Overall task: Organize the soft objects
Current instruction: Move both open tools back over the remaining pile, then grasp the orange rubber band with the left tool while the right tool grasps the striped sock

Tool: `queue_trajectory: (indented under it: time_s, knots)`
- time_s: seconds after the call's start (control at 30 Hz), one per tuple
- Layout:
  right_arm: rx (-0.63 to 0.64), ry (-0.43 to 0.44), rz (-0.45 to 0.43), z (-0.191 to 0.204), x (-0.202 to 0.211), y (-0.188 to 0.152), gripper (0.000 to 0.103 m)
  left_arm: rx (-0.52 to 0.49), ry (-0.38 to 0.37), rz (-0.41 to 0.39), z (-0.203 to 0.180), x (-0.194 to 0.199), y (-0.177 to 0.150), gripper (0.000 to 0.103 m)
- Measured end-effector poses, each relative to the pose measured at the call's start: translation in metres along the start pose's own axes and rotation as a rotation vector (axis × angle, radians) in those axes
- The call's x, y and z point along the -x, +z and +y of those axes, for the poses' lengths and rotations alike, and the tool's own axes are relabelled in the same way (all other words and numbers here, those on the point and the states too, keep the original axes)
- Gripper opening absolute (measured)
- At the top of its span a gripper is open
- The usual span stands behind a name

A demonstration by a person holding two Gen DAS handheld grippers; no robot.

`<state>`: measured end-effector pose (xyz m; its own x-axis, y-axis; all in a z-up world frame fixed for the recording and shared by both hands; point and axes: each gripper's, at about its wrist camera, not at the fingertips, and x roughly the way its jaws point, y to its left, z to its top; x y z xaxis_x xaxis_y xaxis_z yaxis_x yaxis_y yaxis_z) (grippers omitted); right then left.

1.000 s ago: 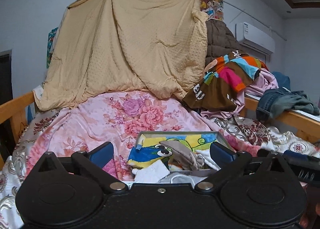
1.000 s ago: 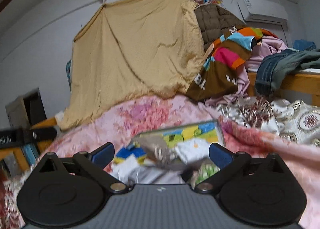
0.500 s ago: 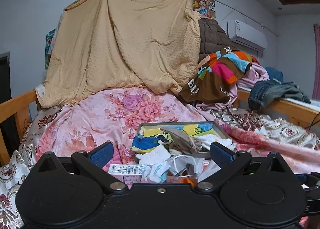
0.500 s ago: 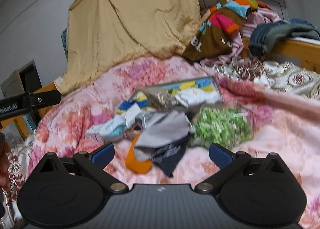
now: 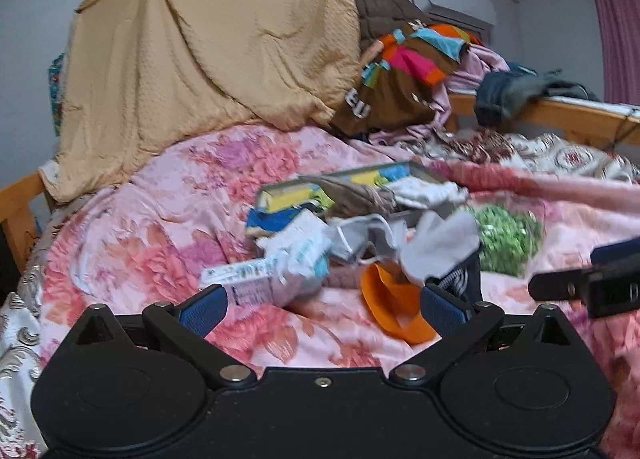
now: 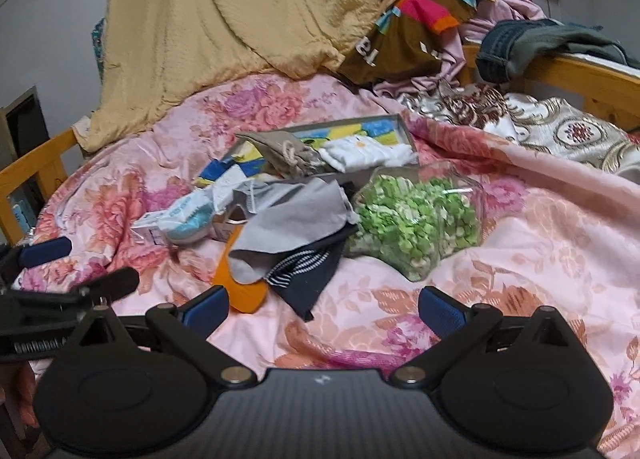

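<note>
on my feed, white letters "eu" show on the brown patchwork garment; print on the white packet by the socks is too blurred to read.

Both cameras have tipped down toward the bed, bringing the pile of socks and the bag of green bits into full view. The right gripper now shows at the edge of the left view.
</note>
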<state>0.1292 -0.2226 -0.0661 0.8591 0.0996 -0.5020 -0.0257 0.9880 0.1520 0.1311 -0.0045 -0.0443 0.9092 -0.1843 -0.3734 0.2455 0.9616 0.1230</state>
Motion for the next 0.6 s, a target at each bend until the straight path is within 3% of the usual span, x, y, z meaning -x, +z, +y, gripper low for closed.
queue_trajectory:
  time_s: [0.6]
  knots:
    - [-0.058,-0.013,0.050,-0.011,-0.032,0.007,0.103,-0.015,-0.231,0.106,-0.017,-0.058,-0.024,0.100]
